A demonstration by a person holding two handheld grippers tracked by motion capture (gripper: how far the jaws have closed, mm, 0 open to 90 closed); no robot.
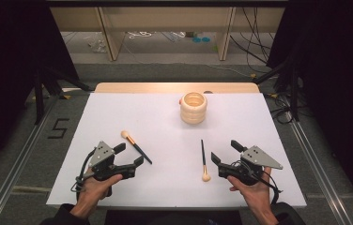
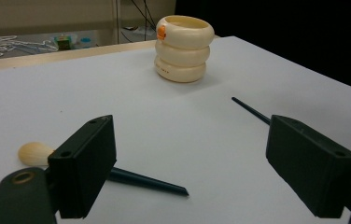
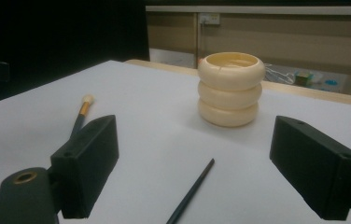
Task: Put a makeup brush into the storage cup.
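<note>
Cream ribbed brush holder (image 1: 193,108) carries an orange label I can't read. Nearer me than it lie two makeup brushes (image 1: 136,146) (image 1: 204,161); my left gripper (image 1: 133,155) and right gripper (image 1: 222,151) flank them, jaws spread, empty.

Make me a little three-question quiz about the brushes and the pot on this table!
1. True or false: both brushes stand inside the pot.
2. How many brushes lie on the table?
3. Which brush has its bristle end toward the person: A, the left brush, or B, the right brush?

Key:
1. False. Both lie flat on the table, apart from the pot.
2. Two.
3. B. Its bristles point toward the person, beside the right gripper. The left brush has its handle tip by the left gripper, which is open, as is the right one.
</note>
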